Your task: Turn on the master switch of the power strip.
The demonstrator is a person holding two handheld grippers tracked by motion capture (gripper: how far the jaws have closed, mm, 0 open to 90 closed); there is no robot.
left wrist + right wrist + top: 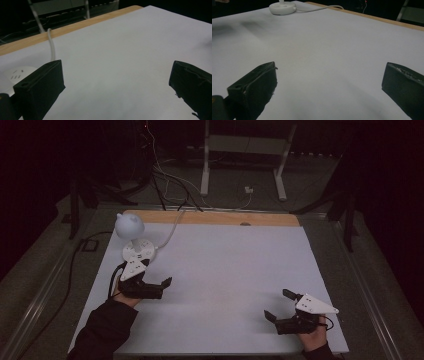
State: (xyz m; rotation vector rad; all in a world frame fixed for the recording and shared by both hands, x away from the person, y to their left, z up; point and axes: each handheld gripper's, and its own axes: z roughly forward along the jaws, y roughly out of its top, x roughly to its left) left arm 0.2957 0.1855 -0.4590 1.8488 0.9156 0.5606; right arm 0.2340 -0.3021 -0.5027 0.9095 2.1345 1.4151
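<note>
The small white desk lamp stands at the far left of the tabletop, its round base flat on the white sheet and its globe-shaped head raised above it. A white cord runs from the base toward the far wooden edge.

The left gripper sits just on the near side of the lamp base, its fingers spread wide with nothing between them. In the left gripper view the base shows just beyond the left finger, close but apparently not touching.

The right gripper rests at the near right, well apart from the lamp, with its fingers also wide and empty. From its view the lamp base lies far across the bare sheet.

Judging by this, the work has barely begun: the lamp looks unlit and is not held. What seems left is for the left gripper to close the short gap to the base, then press or grasp it. The right gripper has no evident part yet.
</note>
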